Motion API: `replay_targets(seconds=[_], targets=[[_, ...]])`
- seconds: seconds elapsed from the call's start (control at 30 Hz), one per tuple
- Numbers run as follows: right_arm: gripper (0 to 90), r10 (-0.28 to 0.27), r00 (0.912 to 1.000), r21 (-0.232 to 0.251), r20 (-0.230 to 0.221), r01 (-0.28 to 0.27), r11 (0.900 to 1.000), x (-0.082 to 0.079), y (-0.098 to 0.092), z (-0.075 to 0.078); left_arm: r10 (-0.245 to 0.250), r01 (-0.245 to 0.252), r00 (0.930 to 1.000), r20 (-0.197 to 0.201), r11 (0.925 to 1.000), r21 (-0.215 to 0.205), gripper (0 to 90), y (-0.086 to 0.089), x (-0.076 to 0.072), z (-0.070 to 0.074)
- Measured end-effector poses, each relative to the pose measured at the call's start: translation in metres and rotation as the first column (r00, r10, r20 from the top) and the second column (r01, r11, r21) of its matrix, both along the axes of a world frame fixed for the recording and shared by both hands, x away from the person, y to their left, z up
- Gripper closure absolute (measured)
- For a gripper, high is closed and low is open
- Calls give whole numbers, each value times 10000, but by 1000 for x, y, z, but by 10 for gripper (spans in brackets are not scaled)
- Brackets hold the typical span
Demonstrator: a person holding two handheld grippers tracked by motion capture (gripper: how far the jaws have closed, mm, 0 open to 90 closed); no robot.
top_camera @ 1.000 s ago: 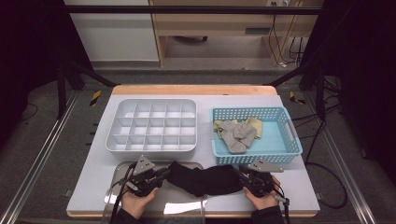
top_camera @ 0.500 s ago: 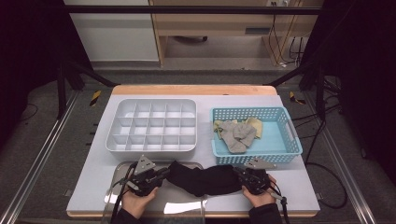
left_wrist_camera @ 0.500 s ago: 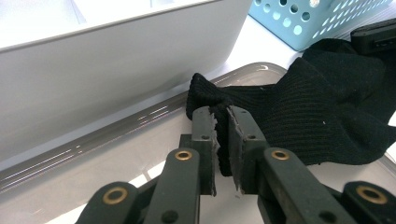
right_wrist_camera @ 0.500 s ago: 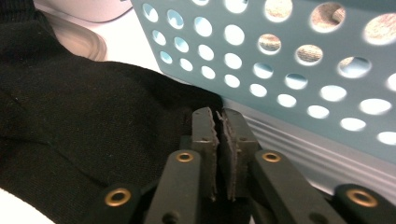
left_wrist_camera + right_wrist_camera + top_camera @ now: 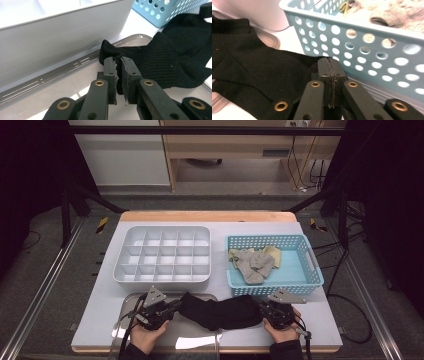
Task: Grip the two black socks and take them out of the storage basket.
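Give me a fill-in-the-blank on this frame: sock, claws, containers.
1. Both claws pinch the ends of a ____ sock.
2. The left claw grips the sock over a clear, shallow ____.
3. The grey socks lie in the ____ basket.
4. The white divided organizer stands to the ____ of the basket in the high view.

Missing words: black; tray; blue; left

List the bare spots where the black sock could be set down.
The compartment tray is empty. Bare table lies left of the left gripper. The blue basket is bare on its right; grey socks crowd its left.
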State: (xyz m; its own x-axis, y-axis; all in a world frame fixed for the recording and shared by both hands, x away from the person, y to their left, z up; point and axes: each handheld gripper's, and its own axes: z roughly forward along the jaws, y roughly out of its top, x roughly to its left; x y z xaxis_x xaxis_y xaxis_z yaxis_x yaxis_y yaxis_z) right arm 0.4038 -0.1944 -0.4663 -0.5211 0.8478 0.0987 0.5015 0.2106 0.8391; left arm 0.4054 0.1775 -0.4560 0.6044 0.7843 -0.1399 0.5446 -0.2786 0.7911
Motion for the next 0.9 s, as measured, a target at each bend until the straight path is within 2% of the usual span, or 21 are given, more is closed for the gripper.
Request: replay_targets(seconds=[0.2,0.3,0.4,0.47,0.57,0.8,0.9], targets=[[898,-20,10000,146,-73,21,9999,-2,-4,4,-2,2,10000,-4,10000,-5,817,-1,0,0],[900,43,10000,192,-19,-42,9998,-9,-5,13,-69,69,10000,22,9999,-125,822,0,-2,2],[900,69,9999,197,78,-70,9998,-15,-6,19,-190,193,9998,79,9991,-369,826,0,-4,7],[900,56,9999,278,141,-60,9996,-23,-10,27,-435,434,9991,4,9967,-687,828,-1,-6,11],[900,-56,9999,128,93,55,9999,-28,-14,30,-663,654,9977,-101,9951,-738,828,-5,-6,11],[900,-465,9983,-226,-356,458,9987,-25,-24,17,-782,772,9965,-293,9964,-345,826,-16,-3,0],[899,-551,9975,-328,-436,537,9980,-23,-25,14,-854,842,9956,-383,9960,-307,808,-19,-1,-4]])
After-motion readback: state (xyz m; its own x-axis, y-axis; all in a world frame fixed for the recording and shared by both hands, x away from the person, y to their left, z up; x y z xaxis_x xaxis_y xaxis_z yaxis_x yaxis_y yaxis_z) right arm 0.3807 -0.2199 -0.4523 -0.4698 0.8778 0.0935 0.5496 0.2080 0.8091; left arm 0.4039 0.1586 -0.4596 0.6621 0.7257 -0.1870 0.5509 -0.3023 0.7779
